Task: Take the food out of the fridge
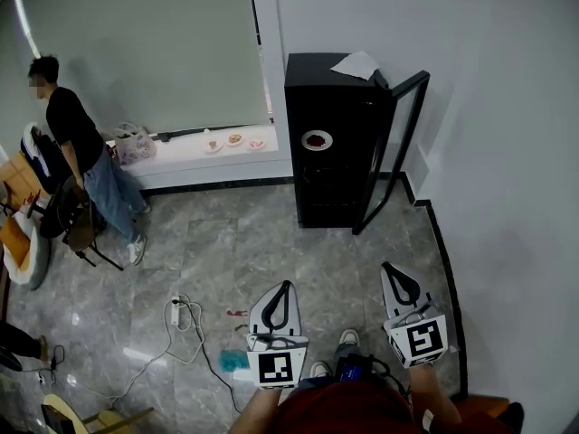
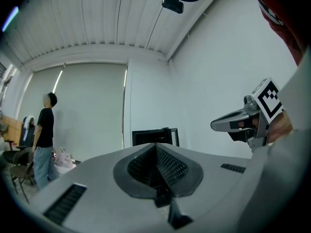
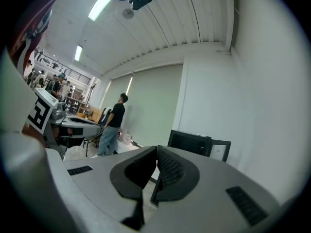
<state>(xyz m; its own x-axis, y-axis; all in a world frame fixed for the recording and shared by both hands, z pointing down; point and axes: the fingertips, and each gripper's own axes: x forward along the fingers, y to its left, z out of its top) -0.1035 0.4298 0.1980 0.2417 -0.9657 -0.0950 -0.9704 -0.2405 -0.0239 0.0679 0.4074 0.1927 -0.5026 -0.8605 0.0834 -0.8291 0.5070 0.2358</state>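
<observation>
The fridge (image 1: 330, 143) is standing far ahead, its door (image 1: 398, 138) hanging open. The left tongs (image 1: 286, 287) and right tongs (image 1: 393, 269) are hovering pinched together and empty, so the taking-out is seemingly only beginning.

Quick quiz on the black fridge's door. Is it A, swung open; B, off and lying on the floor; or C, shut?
A: in the head view the fridge has its door swung out on the right side, still upright.
</observation>
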